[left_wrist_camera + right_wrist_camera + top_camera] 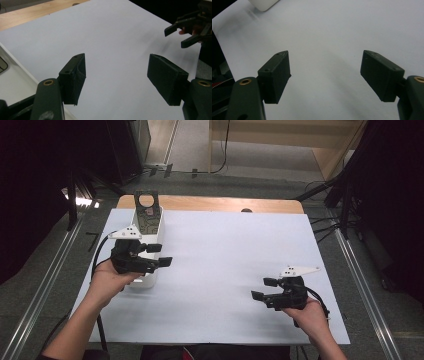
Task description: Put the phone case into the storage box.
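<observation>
My left gripper (160,255) hangs over the near end of a long white bin (148,281) at the table's left, jaws pointing right and open with nothing between them. A dark flat plate with a round hole (146,212) stands up out of the bin's far end. In the left gripper view the left gripper (117,75) looks across the white sheet (112,32), with the bin's wall (17,82) at lower left and the right gripper (185,31) far off. My right gripper (264,289) rests at the table's right, jaws pointing left, open and holding nothing; its own view shows the right gripper (325,75) above the white sheet (329,32).
The white sheet (235,250) covers most of a wooden table (220,204) whose bare strip shows along the far edge. A corner of the white bin (263,4) sits at the top left of the right gripper view. Metal floor rails (45,280) run along both sides.
</observation>
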`<control>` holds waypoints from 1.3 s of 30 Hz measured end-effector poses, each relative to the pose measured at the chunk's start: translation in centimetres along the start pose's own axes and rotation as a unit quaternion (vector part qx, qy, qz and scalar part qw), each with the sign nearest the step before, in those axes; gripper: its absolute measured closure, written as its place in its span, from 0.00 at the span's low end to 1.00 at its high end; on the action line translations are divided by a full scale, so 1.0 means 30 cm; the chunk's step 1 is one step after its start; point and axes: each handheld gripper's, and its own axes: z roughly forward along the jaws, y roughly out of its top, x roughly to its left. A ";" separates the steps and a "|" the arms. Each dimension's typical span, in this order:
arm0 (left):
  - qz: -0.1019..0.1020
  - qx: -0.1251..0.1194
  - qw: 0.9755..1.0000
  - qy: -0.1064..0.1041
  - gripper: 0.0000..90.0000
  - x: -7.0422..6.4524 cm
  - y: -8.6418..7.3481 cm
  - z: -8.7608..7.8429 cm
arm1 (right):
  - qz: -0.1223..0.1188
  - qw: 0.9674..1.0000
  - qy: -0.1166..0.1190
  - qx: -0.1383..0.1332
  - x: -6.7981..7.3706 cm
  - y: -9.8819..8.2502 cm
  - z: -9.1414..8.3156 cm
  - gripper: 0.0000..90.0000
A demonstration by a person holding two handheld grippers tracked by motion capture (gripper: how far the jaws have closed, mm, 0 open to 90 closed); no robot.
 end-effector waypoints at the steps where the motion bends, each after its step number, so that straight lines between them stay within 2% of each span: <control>1: 0.003 0.002 1.000 -0.001 0.35 -0.006 -0.004 0.000 | 0.000 1.000 -0.001 0.000 0.000 0.000 0.000 0.26; 7: 0.023 -0.008 1.000 -0.011 0.32 -0.042 -0.028 -0.001 | 0.000 1.000 -0.001 0.000 0.000 0.000 0.000 0.26; 16: 0.029 -0.005 0.999 -0.017 0.32 -0.070 -0.060 0.003 | -0.001 1.000 -0.001 0.001 0.001 -0.001 -0.001 0.26; 21: 0.051 -0.001 0.999 -0.014 0.32 -0.094 -0.078 0.012 | -0.002 1.000 -0.002 0.002 0.001 -0.001 0.000 0.26; 23: 0.059 -0.001 0.998 -0.012 0.32 -0.098 -0.086 0.014 | 0.000 1.000 -0.002 0.003 0.002 -0.002 0.001 0.26; 29: 0.060 -0.003 0.998 -0.012 0.32 -0.103 -0.116 0.018 | 0.000 1.000 -0.001 0.002 0.001 -0.001 -0.001 0.26; 39: 0.081 0.001 0.997 -0.014 0.32 -0.115 -0.170 0.031 | 0.000 1.000 -0.001 0.002 0.001 -0.001 -0.002 0.26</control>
